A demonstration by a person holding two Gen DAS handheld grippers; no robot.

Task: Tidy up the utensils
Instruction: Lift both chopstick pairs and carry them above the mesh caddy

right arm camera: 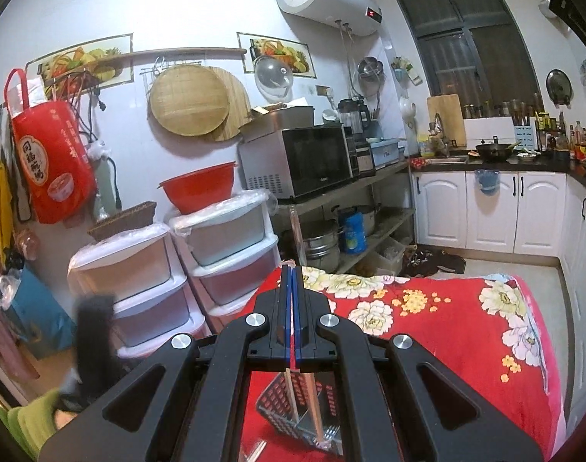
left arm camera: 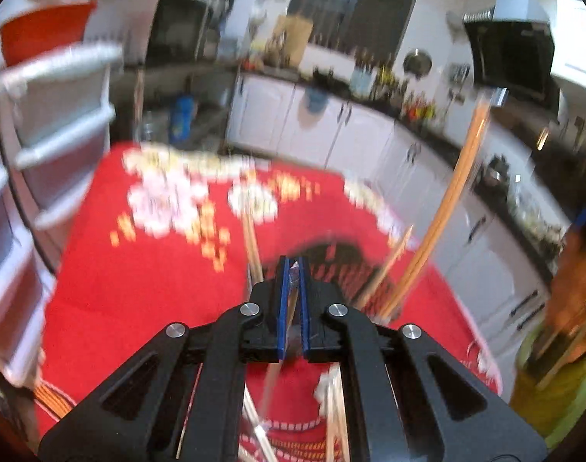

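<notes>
Black linkage arms of each claw fill the foreground of both wrist views. Beneath them spreads the bench [right arm camera: 466, 331], draped in a red cloth printed with pale peonies and small yellow blossoms. On the cloth, directly under the right claw [right arm camera: 292, 273], stands a perforated metal utensil basket [right arm camera: 277, 404], its walls a grid of small square holes; thin sticks rise from it. The right claw's blue-edged pads are pressed together on a thin red-tinted stick running up between them. The left claw [left arm camera: 293, 265], its view heavily motion-blurred, has blue pads nearly together, pinching a slender chopstick [left arm camera: 289, 308] whose shaft continues below. A long bundle of orange-tan chopsticks [left arm camera: 446, 208], straight and smooth, slants upward just to the right of that claw; whether it touches the dark basket rim behind cannot be told. Stacked translucent plastic drawers [right arm camera: 223, 238] stand beside the bench, a red basin [right arm camera: 198, 188] on top.
</notes>
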